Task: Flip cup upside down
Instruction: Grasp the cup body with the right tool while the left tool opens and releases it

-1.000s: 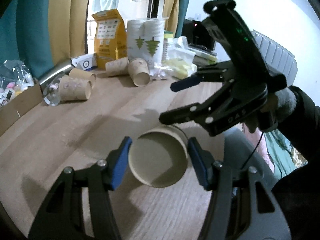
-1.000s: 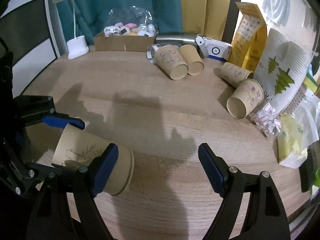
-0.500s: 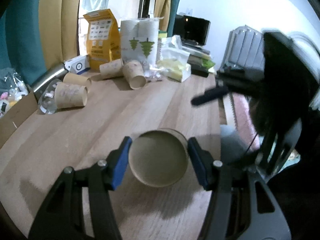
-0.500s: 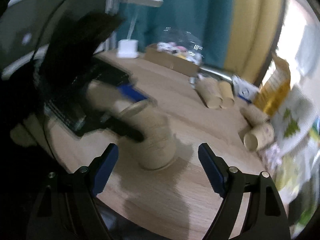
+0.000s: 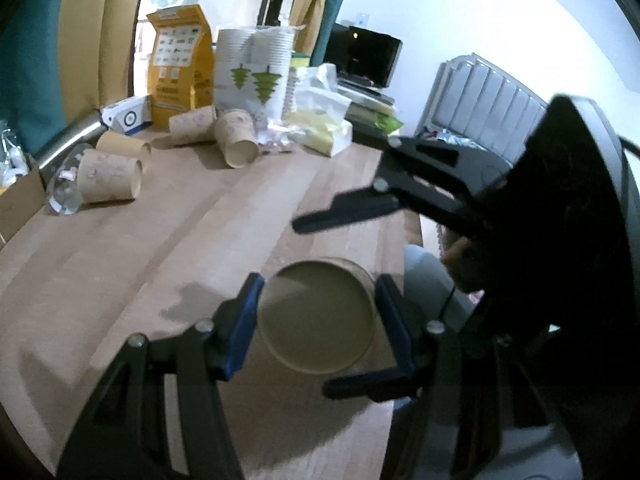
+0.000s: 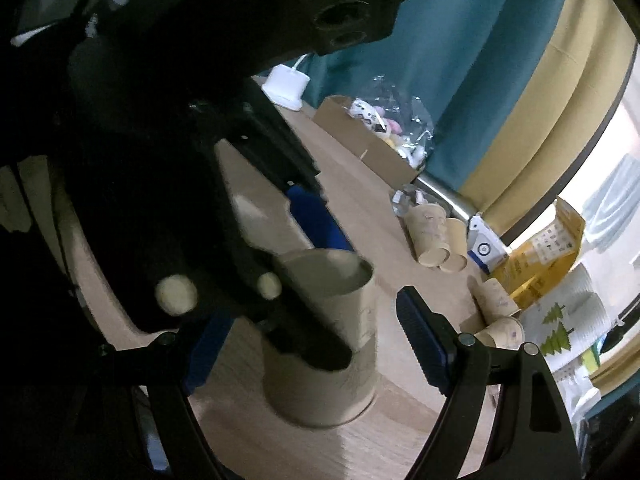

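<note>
A brown paper cup (image 5: pixel 318 316) stands upside down on the wooden table (image 5: pixel 168 240), its flat base facing up. My left gripper (image 5: pixel 316 320) is shut on the cup, its blue pads against both sides. In the right wrist view the same cup (image 6: pixel 332 364) rests rim-down near the table's corner, partly hidden by the left gripper's dark body. My right gripper (image 6: pixel 308 354) is open and spans the cup without touching it. It also shows in the left wrist view (image 5: pixel 352 300), jaws wide apart around the cup.
Several brown paper cups (image 5: pixel 112 176) lie on their sides at the far end of the table, next to a yellow box (image 5: pixel 178 64), a stack of white cups (image 5: pixel 256 68) and a tissue pack (image 5: pixel 320 128). A cardboard box (image 6: pixel 368 140) and white lamp base (image 6: pixel 286 86) stand further off. The table's edge is just right of the cup.
The cup has been turned from lying on its side to standing rim-down. My right gripper has swung round from beside the cup to span it, still open.
</note>
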Tool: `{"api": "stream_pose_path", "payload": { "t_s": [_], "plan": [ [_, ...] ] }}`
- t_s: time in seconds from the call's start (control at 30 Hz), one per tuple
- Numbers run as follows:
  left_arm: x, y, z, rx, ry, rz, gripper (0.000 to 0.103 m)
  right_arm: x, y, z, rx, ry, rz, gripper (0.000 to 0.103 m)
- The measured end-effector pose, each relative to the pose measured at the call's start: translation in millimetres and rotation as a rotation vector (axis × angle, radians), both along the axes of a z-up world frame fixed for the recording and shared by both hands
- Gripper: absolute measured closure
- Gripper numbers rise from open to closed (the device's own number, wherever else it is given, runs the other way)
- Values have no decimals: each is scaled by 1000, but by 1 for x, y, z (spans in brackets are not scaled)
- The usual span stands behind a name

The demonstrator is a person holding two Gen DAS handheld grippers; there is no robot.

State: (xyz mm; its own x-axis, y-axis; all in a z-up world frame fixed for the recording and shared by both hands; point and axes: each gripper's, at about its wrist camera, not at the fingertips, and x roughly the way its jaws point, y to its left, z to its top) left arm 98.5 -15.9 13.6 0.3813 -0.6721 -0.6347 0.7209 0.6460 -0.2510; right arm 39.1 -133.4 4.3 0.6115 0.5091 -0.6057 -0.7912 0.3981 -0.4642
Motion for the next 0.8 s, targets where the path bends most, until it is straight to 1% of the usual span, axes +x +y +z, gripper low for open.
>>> {"api": "stream_pose_path", "payload": {
  "t_s": [0.13,0.27,0.4,0.57,0.8],
  "plan": [
    [-2,-2,-2,-16,10,-5,44,2,-3,2,20,6,7,28],
    [-1,0,-2,-33,14,7,44,0,-4,1,17,31,27,43],
    [0,0,-3,-30,16,16,44,-1,-2,-2,10,16,23,43],
    [1,0,-3,-40,16,25,44,-1,-3,-1,34,23,20,43],
    [2,2,-1,-39,14,52,43,9,-9,4,74,30,-13,43]
  ]
}}
